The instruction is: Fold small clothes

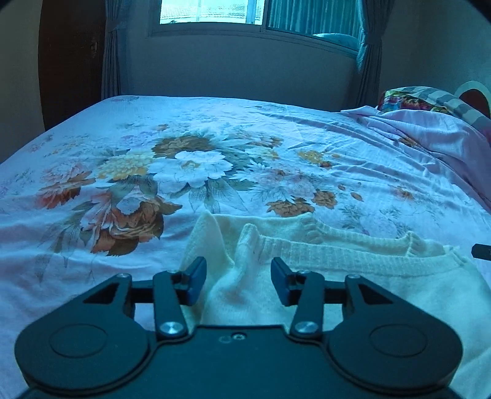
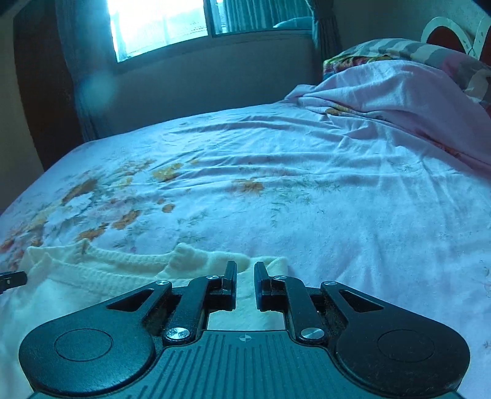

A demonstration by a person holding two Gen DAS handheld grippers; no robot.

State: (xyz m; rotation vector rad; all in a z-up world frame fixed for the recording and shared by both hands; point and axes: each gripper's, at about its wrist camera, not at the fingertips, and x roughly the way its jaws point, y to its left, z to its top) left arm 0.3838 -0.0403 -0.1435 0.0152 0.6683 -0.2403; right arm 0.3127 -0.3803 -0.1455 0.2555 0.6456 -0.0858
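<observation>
A small cream knitted sweater (image 1: pixel 337 276) lies on the floral bedsheet, its ribbed neckline facing away from me. My left gripper (image 1: pixel 237 280) is open, its fingers over the sweater's left shoulder, with cloth between them but not clamped. In the right wrist view the same sweater (image 2: pixel 101 276) lies at lower left. My right gripper (image 2: pixel 245 284) hovers over the sweater's right shoulder with its jaws a narrow gap apart and nothing held. The tip of the other gripper shows at the left edge (image 2: pixel 12 280).
The bed (image 1: pixel 214 147) has a pink sheet with a large flower print. A crumpled pink blanket (image 2: pixel 399 101) and striped pillows (image 2: pixel 414 50) lie at the right. A window (image 1: pixel 211 10) and curtains are behind the bed.
</observation>
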